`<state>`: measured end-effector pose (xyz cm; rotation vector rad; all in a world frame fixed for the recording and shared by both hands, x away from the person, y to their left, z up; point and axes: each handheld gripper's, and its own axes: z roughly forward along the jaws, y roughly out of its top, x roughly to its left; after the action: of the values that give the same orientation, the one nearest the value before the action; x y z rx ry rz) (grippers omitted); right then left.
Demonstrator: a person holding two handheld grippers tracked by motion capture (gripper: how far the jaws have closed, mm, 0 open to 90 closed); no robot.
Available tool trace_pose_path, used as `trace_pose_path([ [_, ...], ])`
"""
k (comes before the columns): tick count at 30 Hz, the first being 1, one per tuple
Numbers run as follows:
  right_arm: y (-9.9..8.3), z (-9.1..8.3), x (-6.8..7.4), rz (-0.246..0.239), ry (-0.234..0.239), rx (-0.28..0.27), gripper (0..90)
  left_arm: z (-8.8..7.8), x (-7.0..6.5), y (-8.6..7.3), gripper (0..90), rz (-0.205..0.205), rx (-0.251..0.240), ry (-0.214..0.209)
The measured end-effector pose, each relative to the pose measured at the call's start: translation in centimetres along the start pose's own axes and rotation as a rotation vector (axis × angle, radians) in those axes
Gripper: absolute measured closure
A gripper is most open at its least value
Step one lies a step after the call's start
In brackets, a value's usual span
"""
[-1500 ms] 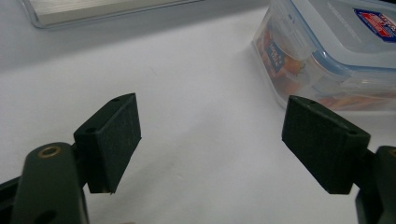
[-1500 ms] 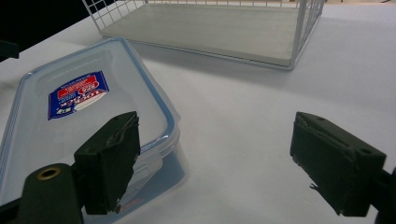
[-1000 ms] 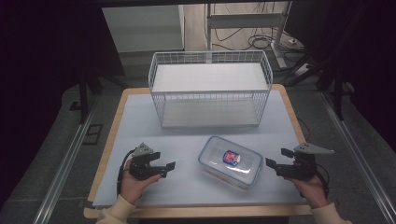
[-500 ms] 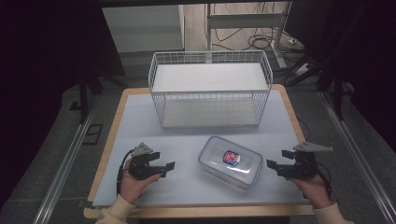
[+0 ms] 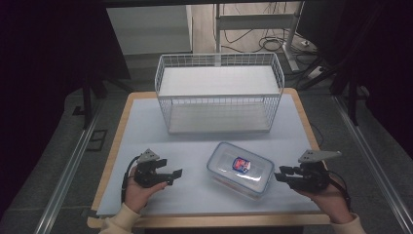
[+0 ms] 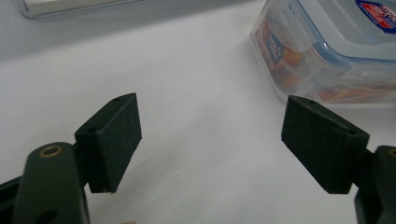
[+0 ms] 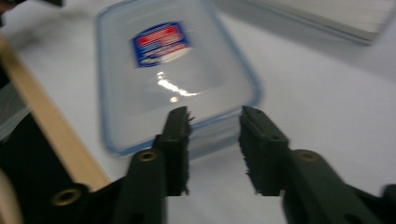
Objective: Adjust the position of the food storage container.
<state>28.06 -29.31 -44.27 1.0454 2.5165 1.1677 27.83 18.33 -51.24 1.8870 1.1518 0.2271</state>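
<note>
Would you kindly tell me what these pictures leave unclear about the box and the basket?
- Box contents: orange shapes in the left gripper view, cut off by the frame edge.
- Lid label: text blurred in the right gripper view, too small in the high view.
- Basket: its far wall's foot hidden by the shelf, high view.

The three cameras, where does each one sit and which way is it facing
High view: above the person's edge of the table, looking forward and down at the wire basket and lidded container; both hands, left claw, right claw.
Left gripper view: on the left claw, looking across the table at the container's corner; wide-apart jaws.
Right gripper view: on the right claw, aimed at the container's lid; jaws just closing, nothing between.
Shared: all show the container.
</note>
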Motion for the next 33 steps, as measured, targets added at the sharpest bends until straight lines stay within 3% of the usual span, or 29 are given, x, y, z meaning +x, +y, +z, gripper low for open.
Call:
trace_pose_path([
  [3, 0.3, 0.1, 1.0, -0.038, 0.016, 0.013, 73.5, 0.0, 0.0, 0.0, 20.0, 0.0, 0.0, 0.001],
  [8, 0.9, 0.7, 3.1, -0.091, 0.087, 0.043, 88.6, 0.1, -0.1, 0.0, 20.0, -0.004, 0.004, 0.001],
  [16, 0.5, 3.0, 5.5, -0.162, 0.165, 0.129, 89.8, 0.2, -0.1, -0.1, 20.1, -0.001, 0.008, -0.001],
  [29, -0.5, 5.3, 7.5, -0.225, 0.168, 0.2, 90.0, 0.4, -0.2, -0.2, 20.3, 0.009, 0.021, -0.005],
  [33, -0.8, 5.9, 7.8, -0.236, 0.143, 0.221, 90.0, 0.5, -0.2, -0.2, 20.3, 0.011, 0.023, -0.005],
])
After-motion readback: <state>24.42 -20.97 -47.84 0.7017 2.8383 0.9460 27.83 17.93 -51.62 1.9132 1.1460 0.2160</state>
